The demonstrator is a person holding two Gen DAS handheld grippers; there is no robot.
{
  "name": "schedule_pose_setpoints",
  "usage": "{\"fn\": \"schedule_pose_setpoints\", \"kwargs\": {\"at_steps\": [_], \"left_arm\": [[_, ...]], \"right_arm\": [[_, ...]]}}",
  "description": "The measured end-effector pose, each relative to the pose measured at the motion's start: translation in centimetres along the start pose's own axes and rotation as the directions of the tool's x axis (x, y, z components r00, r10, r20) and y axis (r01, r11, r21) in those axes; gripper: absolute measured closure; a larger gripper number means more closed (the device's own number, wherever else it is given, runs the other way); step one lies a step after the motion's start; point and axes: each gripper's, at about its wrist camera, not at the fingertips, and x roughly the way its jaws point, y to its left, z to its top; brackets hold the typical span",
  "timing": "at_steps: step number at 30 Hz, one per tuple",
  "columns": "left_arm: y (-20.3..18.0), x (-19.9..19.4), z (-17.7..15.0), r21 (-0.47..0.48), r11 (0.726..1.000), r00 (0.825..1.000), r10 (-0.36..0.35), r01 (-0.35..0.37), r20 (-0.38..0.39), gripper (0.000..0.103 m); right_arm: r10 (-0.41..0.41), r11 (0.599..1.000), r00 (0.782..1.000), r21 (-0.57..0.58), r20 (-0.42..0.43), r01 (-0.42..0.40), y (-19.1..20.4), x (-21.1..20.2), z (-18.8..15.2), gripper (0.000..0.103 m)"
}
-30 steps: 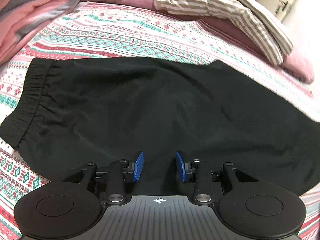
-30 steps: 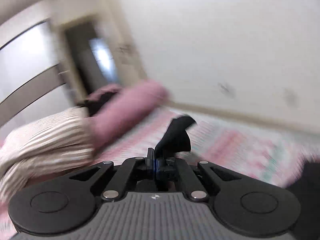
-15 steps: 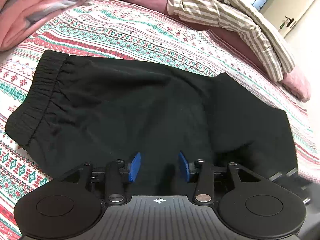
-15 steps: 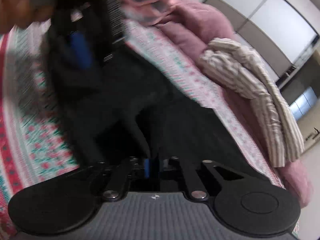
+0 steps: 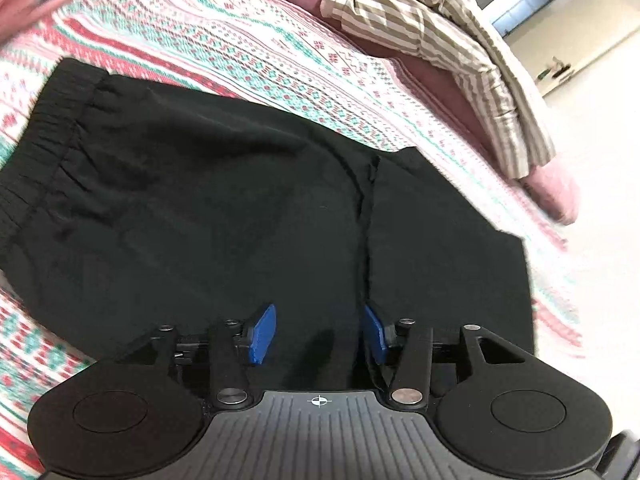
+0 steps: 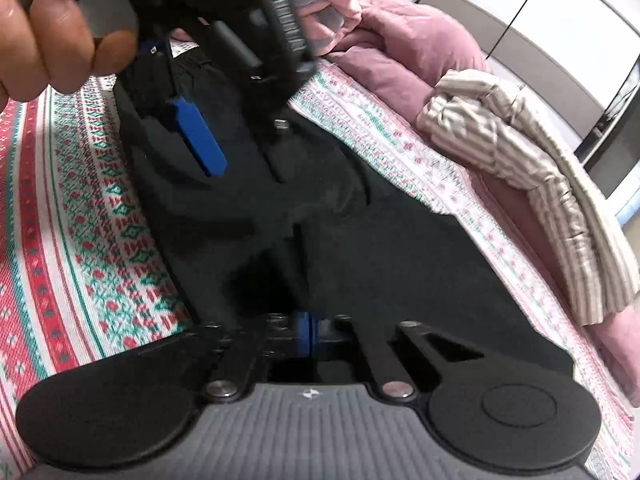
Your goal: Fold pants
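Pants (image 5: 224, 208) — black, 1 pair, folded over on my patterned bedspread (image 5: 248, 52). Left gripper (image 5: 318, 334): jaws opening above the cloth, nothing pinched. Right gripper (image 6: 306, 334): jaws closing — pinching a fabric fold.

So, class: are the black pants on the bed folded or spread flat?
Folded. The pants lie doubled on the bed: a cloth edge crosses their middle, with the waistband at the left end.
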Motion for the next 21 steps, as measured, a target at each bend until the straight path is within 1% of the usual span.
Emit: {"fn": "schedule_pose_setpoints", "kwargs": {"at_steps": [1, 3, 5, 7, 8, 11, 13, 15, 16, 17, 18, 19, 20, 21], "left_arm": [[0.3, 0.1, 0.0, -0.034, 0.999, 0.999, -0.037, 0.037, -0.005, 0.051], [1.0, 0.3, 0.0, -0.117, 0.985, 0.992, -0.126, 0.124, -0.011, 0.050], [1.6, 0.6, -0.1, -0.197, 0.958, 0.977, -0.214, 0.209, -0.003, 0.048], [2.0, 1.0, -0.3, -0.247, 0.933, 0.963, -0.270, 0.260, -0.005, 0.045], [2.1, 1.2, -0.4, -0.266, 0.924, 0.958, -0.287, 0.275, -0.007, 0.045], [2.1, 1.7, -0.4, -0.293, 0.909, 0.949, -0.315, 0.297, -0.013, 0.044], [2.0, 2.0, -0.4, -0.291, 0.910, 0.949, -0.316, 0.296, -0.022, 0.046], [1.7, 2.2, -0.4, -0.272, 0.921, 0.955, -0.295, 0.279, -0.019, 0.049], [1.6, 2.1, -0.4, -0.257, 0.927, 0.958, -0.285, 0.273, -0.010, 0.063], [1.2, 1.9, -0.4, -0.232, 0.938, 0.964, -0.265, 0.258, -0.002, 0.084], [0.9, 1.7, -0.3, -0.201, 0.950, 0.970, -0.245, 0.240, 0.000, 0.093], [0.6, 1.6, -0.3, -0.163, 0.962, 0.975, -0.221, 0.218, -0.002, 0.102], [0.2, 1.5, -0.2, -0.128, 0.972, 0.980, -0.197, 0.196, 0.003, 0.103], [-0.1, 1.3, -0.2, -0.095, 0.980, 0.984, -0.176, 0.176, 0.009, 0.103]], "right_arm": [[-0.015, 1.000, 1.000, -0.012, 0.017, 0.015, 0.4, -0.3, 0.2, 0.066], [-0.033, 0.999, 0.999, -0.013, 0.040, 0.034, 1.0, -1.2, 0.6, 0.066], [-0.048, 0.999, 0.997, -0.022, 0.062, 0.049, 1.7, -2.0, 1.0, 0.067], [-0.063, 0.997, 0.994, -0.041, 0.088, 0.067, 2.6, -2.7, 1.4, 0.067], [-0.067, 0.997, 0.993, -0.043, 0.096, 0.071, 2.8, -2.9, 1.6, 0.067], [-0.057, 0.997, 0.991, -0.045, 0.122, 0.063, 3.6, -3.6, 2.1, 0.067], [-0.048, 0.998, 0.990, -0.045, 0.136, 0.054, 4.0, -3.9, 2.4, 0.067], [-0.041, 0.998, 0.989, -0.044, 0.145, 0.047, 4.3, -4.2, 2.6, 0.066], [-0.046, 0.998, 0.988, -0.042, 0.145, 0.052, 4.3, -4.1, 2.6, 0.066], [-0.047, 0.998, 0.989, -0.040, 0.141, 0.053, 4.2, -3.9, 2.6, 0.065], [-0.044, 0.998, 0.990, -0.032, 0.137, 0.049, 4.0, -3.8, 2.6, 0.062], [-0.040, 0.999, 0.990, -0.019, 0.133, 0.043, 3.7, -3.7, 2.6, 0.060], [-0.036, 0.999, 0.991, -0.006, 0.125, 0.037, 3.4, -3.5, 2.6, 0.053], [-0.035, 0.999, 0.993, -0.003, 0.113, 0.035, 3.2, -3.4, 2.6, 0.043]]}}
